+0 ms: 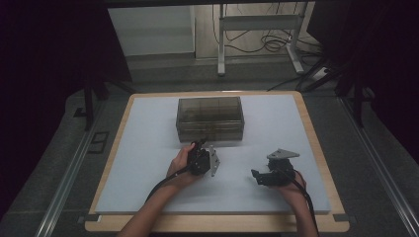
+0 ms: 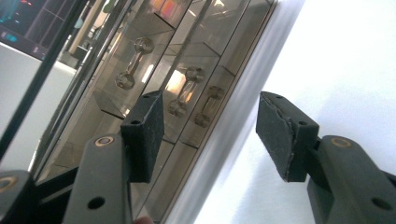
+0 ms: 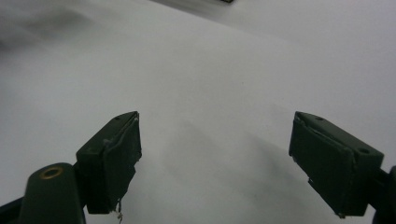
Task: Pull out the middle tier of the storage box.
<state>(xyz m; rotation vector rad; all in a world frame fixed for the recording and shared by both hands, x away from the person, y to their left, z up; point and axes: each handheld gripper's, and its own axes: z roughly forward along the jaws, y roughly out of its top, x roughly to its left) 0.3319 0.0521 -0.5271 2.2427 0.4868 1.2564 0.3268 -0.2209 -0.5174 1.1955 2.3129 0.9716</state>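
High view: a smoky transparent drawer box (image 1: 210,119) stands toward the far middle of the white-topped desk (image 1: 148,187). The left gripper (image 1: 200,146) is held just in front of the box's near face, its tips up against the lower front edge; whether they touch it I cannot tell. The right gripper (image 1: 257,176) rests well apart, on the near right of the desk, pointing left.

Left gripper view: the jaws stand moderately wide with nothing pinched between them. Just past them lies the drawer front with its clear dumbbell-shaped handles (image 2: 187,91), one of them seen in the gap between the pads; the box's pale bottom edge runs diagonally beside the white desk.

Right gripper view: the jaws stand wide apart over the bare white desk surface (image 3: 210,84), holding nothing.
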